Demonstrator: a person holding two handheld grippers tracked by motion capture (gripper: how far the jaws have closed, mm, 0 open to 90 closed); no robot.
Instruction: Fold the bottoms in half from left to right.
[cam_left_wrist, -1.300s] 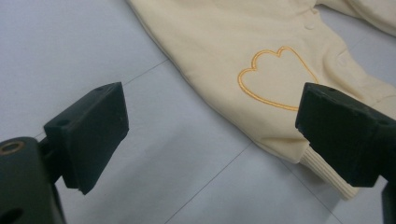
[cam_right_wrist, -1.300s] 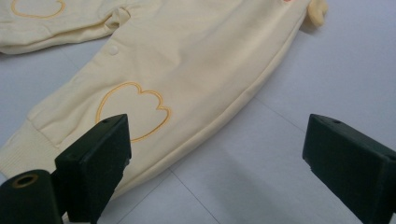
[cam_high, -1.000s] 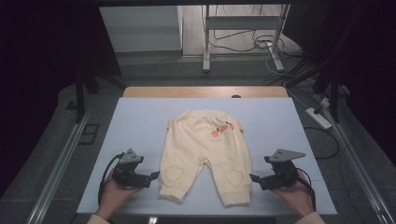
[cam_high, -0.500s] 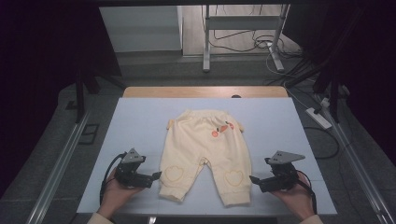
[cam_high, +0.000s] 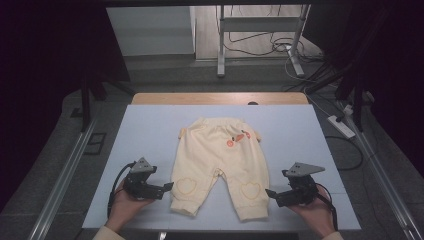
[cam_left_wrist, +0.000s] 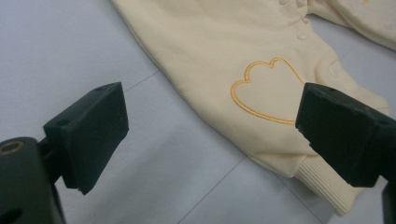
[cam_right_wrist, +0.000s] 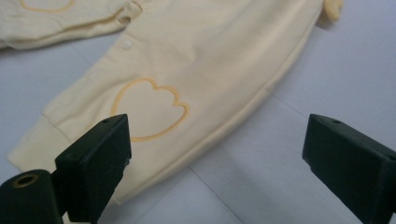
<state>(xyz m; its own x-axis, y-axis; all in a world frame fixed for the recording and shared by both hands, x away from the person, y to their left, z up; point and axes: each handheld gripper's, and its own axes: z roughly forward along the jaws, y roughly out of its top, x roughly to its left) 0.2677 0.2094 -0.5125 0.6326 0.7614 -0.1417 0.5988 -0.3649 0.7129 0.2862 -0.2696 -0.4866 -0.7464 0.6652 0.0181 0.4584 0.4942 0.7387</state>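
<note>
Pale yellow baby trousers (cam_high: 216, 160) lie flat on the light blue table (cam_high: 150, 130), waistband far, two legs toward me. Each knee carries an orange stitched heart (cam_left_wrist: 268, 88) (cam_right_wrist: 149, 107). My left gripper (cam_high: 166, 188) is held just left of the left leg's cuff, open, its tips close to the fabric edge. My right gripper (cam_high: 270, 193) sits just right of the right leg's cuff, also open. In the left gripper view the ribbed cuff (cam_left_wrist: 322, 184) lies between the spread jaws. In the right gripper view the leg's outer seam runs between the jaws.
A wooden strip (cam_high: 220, 98) borders the table's far edge. Metal rails (cam_high: 60, 175) run along both sides. Beyond the table stand a frame leg (cam_high: 220, 45) and floor cables (cam_high: 280, 47); a power strip (cam_high: 341, 126) lies at the right.
Both grippers have edged slightly inward toward the trouser cuffs. The trousers have not moved.
</note>
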